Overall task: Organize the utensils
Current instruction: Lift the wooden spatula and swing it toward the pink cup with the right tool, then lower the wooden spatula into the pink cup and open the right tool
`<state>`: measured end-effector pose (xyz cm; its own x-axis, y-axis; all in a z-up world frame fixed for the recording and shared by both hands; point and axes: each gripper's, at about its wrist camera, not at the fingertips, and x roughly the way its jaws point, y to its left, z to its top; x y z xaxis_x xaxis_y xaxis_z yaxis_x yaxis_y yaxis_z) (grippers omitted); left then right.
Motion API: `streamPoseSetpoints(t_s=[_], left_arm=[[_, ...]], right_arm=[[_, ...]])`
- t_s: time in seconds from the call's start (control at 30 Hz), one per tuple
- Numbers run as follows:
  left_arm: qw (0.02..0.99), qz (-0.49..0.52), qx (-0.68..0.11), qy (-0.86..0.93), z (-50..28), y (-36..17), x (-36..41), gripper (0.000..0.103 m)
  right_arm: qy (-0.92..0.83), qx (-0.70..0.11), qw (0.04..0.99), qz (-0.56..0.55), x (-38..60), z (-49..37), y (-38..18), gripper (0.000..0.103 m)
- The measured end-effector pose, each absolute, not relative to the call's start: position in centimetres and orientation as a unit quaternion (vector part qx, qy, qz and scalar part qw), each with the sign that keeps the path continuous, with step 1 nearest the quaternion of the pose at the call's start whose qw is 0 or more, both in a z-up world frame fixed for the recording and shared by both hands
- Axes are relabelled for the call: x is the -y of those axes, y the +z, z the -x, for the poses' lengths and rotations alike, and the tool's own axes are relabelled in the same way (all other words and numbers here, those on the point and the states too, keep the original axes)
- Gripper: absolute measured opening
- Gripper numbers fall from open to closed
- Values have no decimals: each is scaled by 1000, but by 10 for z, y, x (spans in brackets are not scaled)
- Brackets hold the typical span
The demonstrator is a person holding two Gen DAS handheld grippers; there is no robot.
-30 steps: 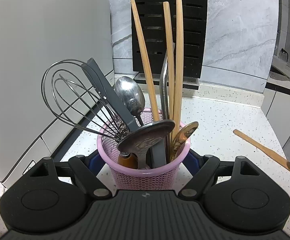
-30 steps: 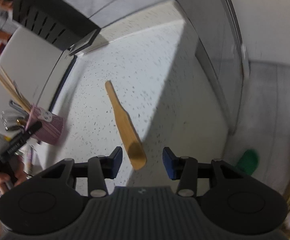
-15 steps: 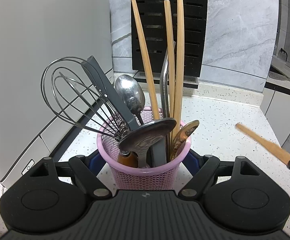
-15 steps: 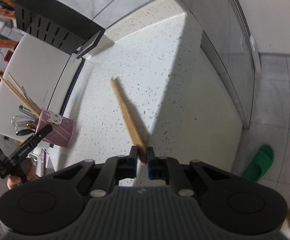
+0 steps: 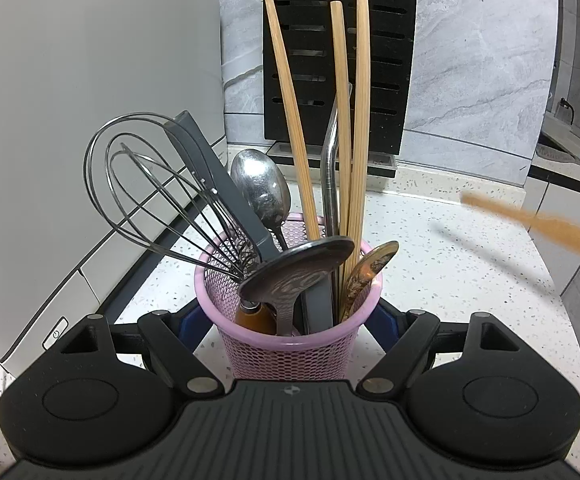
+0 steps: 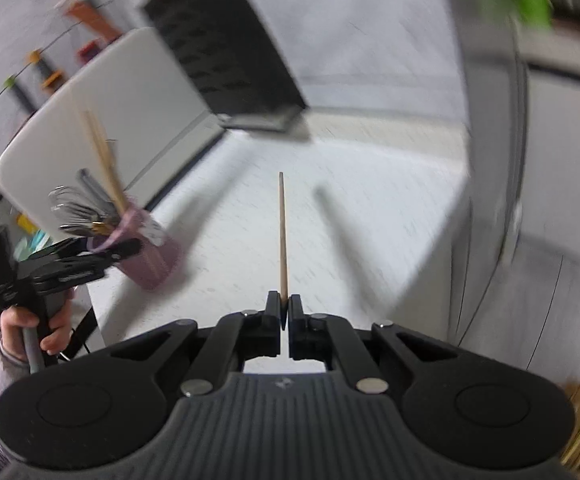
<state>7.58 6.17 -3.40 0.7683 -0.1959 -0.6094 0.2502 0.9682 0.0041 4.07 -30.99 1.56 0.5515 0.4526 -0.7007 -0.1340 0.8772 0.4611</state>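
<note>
A pink mesh basket (image 5: 286,344) stands on the speckled counter, packed with a wire whisk (image 5: 158,192), a metal spoon (image 5: 262,188), long chopsticks (image 5: 290,100), a metal straw and other utensils. My left gripper (image 5: 288,318) is shut on it, one blue pad at each side. My right gripper (image 6: 286,308) is shut on a wooden spatula (image 6: 282,240), seen edge-on and raised above the counter, where it casts a shadow. From the left wrist, this spatula (image 5: 537,224) is a blurred streak at the right. The basket (image 6: 146,256) lies left of the right gripper.
A white appliance (image 5: 70,120) fills the left side. A black knife block (image 5: 337,60) stands against the marble wall behind the basket. The counter (image 5: 469,264) ends at the right. A hand (image 6: 30,324) holds the left gripper's handle.
My right gripper has shut on the wooden spatula, lifted it off the counter and rolled it edge-on. The left gripper and the basket have stayed put.
</note>
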Motion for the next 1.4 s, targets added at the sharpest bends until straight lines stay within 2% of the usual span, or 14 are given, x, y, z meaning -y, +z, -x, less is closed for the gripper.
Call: streamPoseSetpoints(t_s=[0.17, 0.43, 0.9, 1.07, 1.4], left_arm=[[940, -38, -317, -122, -75, -34, -64, 93], [940, -33, -317, -126, -72, -33, -68, 93], [939, -24, -317, -128, -72, -31, -71, 93], [939, -22, -317, -129, -72, -31, -72, 93], [939, -21, -318, -129, -73, -31, -73, 93]], right_arm=[[207, -426, 876, -90, 269, -51, 69, 0], [266, -424, 864, 46, 200, -53, 108, 0], [283, -300, 909, 52, 158, -66, 192, 0], [290, -308, 905, 40, 140, -89, 185, 0], [288, -355, 889, 23, 119, -130, 134, 0]])
